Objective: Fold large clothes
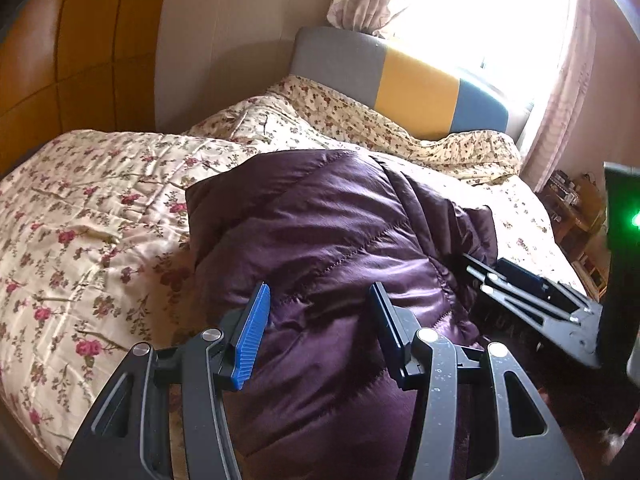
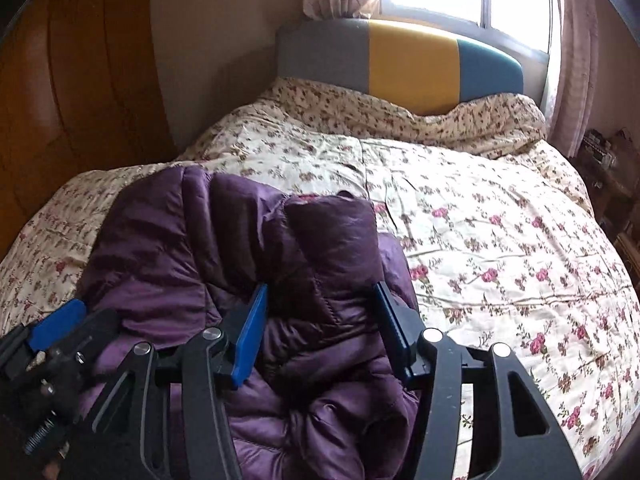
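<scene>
A purple quilted puffer jacket (image 1: pixel 328 220) lies bunched on the floral bed. In the left wrist view my left gripper (image 1: pixel 320 320) sits low over its near part, and puffy fabric fills the gap between the blue pads and creases against them. My right gripper (image 1: pixel 486 268) shows beside it at the jacket's right edge. In the right wrist view the jacket (image 2: pixel 200 240) has a thick fold standing up inside my right gripper (image 2: pixel 320 320), touching both pads. One blue pad (image 2: pixel 60 322) of the left gripper shows at the lower left. The fabric under both grippers is hidden.
A cream floral quilt (image 2: pixel 500 240) covers the bed and spreads wide to the jacket's right. At the far end stands a grey, yellow and blue headboard (image 2: pixel 408 64) under a bright curtained window. A wooden wardrobe (image 1: pixel 80 40) is at left, a cluttered bedside stand (image 1: pixel 576 208) at right.
</scene>
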